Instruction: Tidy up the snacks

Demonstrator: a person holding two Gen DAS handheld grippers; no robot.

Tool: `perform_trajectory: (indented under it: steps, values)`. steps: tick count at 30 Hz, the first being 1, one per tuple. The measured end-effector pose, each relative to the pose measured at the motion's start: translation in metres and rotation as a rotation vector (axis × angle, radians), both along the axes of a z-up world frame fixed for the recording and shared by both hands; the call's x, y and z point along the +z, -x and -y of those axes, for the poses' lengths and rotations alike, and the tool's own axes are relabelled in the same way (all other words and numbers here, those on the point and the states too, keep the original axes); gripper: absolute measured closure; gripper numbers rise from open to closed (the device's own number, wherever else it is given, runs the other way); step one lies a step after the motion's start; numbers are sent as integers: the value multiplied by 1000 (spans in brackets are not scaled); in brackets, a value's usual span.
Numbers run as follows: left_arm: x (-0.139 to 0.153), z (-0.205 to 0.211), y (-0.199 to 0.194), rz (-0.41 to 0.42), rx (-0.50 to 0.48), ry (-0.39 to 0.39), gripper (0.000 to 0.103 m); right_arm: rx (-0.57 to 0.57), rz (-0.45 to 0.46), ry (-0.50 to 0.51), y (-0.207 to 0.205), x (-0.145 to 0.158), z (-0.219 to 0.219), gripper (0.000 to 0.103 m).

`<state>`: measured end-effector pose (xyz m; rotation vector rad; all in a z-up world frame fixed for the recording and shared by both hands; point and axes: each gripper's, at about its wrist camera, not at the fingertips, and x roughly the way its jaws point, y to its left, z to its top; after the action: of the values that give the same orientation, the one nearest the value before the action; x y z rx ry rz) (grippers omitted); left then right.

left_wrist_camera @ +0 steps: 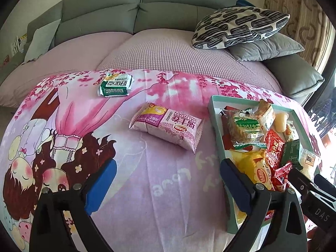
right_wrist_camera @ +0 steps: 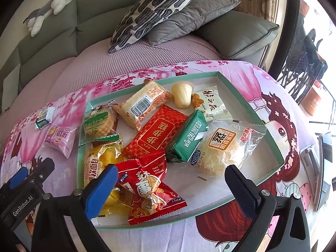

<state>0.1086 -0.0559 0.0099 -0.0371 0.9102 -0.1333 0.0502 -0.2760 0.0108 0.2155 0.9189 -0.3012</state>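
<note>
Remaining outside the tray [left_wrist_camera: 212,113] are two packets: pink packet [left_wrist_camera: 167,129] at centre, green packet [left_wrist_camera: 115,85] upper left. Left claw [left_wrist_camera: 168,180] and right claw [right_wrist_camera: 171,185] stand wide, empty.

**Most snacks in the box, two still out on the blanket**

The shallow mint-green box [right_wrist_camera: 271,113] is piled with wrapped snacks: a red rectangular pack [right_wrist_camera: 156,134] in the middle, a green bar [right_wrist_camera: 189,140] tilted against it, a pale jelly cup [right_wrist_camera: 181,93] near the far wall. A pink packet [left_wrist_camera: 168,130] lies flat just beside the box, and a green-and-white one [left_wrist_camera: 115,85] sits further off.
</note>
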Motion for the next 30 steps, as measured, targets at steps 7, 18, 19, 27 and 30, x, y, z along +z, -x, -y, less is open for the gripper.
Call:
perform_trajectory:
  steps: [7, 18, 19, 27, 30]
  values:
    - [7, -17, 0, 7, 34, -20, 4, 53, 15, -12, -3, 3, -20, 0]
    - [16, -71, 1, 7, 161, -87, 4, 154, 47, -20, -6, 12, -63, 0]
    - [17, -75, 2, 9, 170, -92, 4, 162, 48, -18, -7, 12, -66, 0]
    - [17, -102, -1, 6, 220, -99, 4, 221, 56, -11, -14, 13, -94, 0]
    - [16, -106, -4, 4, 220, -102, 4, 246, 65, -27, -19, 15, -104, 0]
